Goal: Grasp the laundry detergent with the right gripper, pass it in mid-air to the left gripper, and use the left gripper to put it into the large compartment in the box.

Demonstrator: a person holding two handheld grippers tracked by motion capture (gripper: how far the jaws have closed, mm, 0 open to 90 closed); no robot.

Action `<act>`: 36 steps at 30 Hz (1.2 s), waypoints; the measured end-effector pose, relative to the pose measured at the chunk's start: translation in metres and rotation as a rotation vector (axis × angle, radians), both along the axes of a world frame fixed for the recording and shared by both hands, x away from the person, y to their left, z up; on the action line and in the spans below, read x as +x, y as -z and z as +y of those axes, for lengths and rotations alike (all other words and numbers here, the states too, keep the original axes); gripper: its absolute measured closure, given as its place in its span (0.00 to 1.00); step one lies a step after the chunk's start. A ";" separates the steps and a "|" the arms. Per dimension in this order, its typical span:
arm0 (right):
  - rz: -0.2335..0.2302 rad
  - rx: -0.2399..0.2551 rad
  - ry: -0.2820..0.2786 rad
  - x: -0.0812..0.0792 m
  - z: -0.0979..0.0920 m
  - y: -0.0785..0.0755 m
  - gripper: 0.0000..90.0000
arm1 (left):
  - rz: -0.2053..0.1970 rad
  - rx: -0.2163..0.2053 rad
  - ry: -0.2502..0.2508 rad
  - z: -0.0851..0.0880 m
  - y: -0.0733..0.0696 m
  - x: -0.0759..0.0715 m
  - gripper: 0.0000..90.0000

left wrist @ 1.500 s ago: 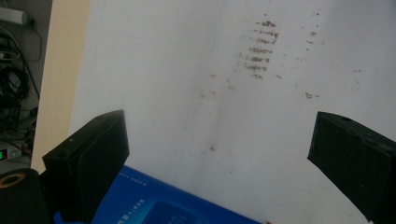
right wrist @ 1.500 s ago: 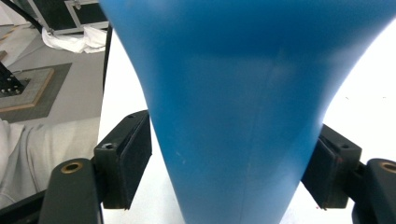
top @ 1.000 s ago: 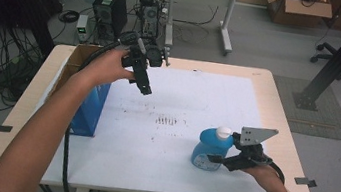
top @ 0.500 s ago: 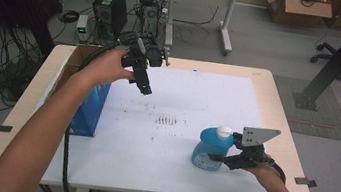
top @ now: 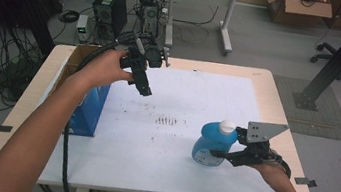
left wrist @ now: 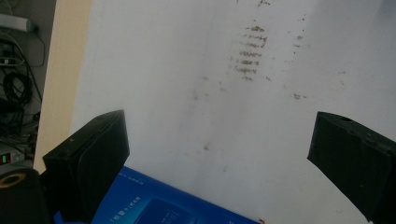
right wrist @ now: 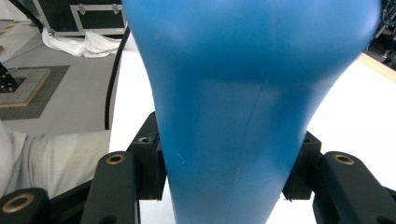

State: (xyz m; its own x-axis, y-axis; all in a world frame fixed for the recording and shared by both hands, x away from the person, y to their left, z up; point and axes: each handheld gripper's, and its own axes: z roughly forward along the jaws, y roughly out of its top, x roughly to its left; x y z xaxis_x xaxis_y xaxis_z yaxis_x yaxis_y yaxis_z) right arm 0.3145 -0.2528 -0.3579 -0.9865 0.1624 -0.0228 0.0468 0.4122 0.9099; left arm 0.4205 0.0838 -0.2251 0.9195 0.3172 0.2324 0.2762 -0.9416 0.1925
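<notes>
So the right gripper (top: 223, 153) is clamped on a squat blue bottle (top: 209, 144) with a white cap, glossy translucent plastic, standing lower right of centre on the white table (top: 199, 95), while the left gripper (top: 142, 83), jaws spread wide and holding nothing, hangs upper left above a blue box (top: 87, 109).

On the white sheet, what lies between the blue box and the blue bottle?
In the high view, only dark smudge marks lie on the white sheet between the blue box and the blue bottle.

Blue bottle (top: 209, 144), perhaps white-capped
</notes>
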 end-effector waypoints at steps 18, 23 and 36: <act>0.009 -0.008 -0.020 0.007 0.010 -0.051 0.50 | 0.039 -0.047 0.104 -0.018 -0.024 -0.053 0.06; 0.005 -0.018 -0.051 0.010 0.019 -0.058 0.50 | 0.054 -0.053 0.135 -0.025 -0.028 -0.066 0.06; 0.007 -0.043 -0.121 0.013 0.044 -0.060 0.50 | 0.116 -0.085 0.222 -0.045 -0.043 -0.100 0.06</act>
